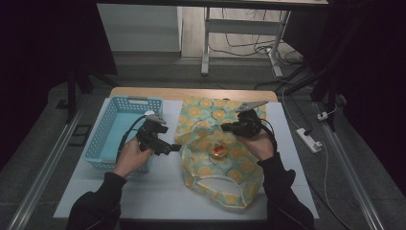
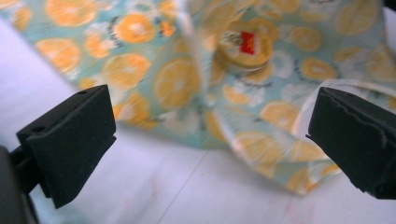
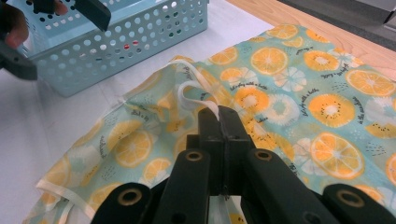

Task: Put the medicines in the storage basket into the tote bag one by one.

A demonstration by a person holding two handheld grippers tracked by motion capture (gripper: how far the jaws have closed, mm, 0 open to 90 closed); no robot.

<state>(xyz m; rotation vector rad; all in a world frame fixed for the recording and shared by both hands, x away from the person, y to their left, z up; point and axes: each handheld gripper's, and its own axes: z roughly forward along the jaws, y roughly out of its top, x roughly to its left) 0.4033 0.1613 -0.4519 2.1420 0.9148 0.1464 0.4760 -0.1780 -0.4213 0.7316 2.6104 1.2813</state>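
Left gripper (image 2: 210, 140): jaws apart, nothing between.
Right gripper (image 3: 219, 114): jaws clamped on white strap (image 3: 194, 91) of orange-print fabric bag (image 3: 289, 93).
Round tin (image 2: 245, 46): blurred, label illegible.

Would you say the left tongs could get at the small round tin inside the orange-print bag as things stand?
Probably yes. The right tongs are shut on the bag's white strap, holding the orange-print bag open, and the left tongs stand open facing the round tin. Only a fold of cloth lies partly between.

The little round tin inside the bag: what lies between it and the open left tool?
In the left gripper view, only the bag's orange-print fabric lies between tin and left tool.
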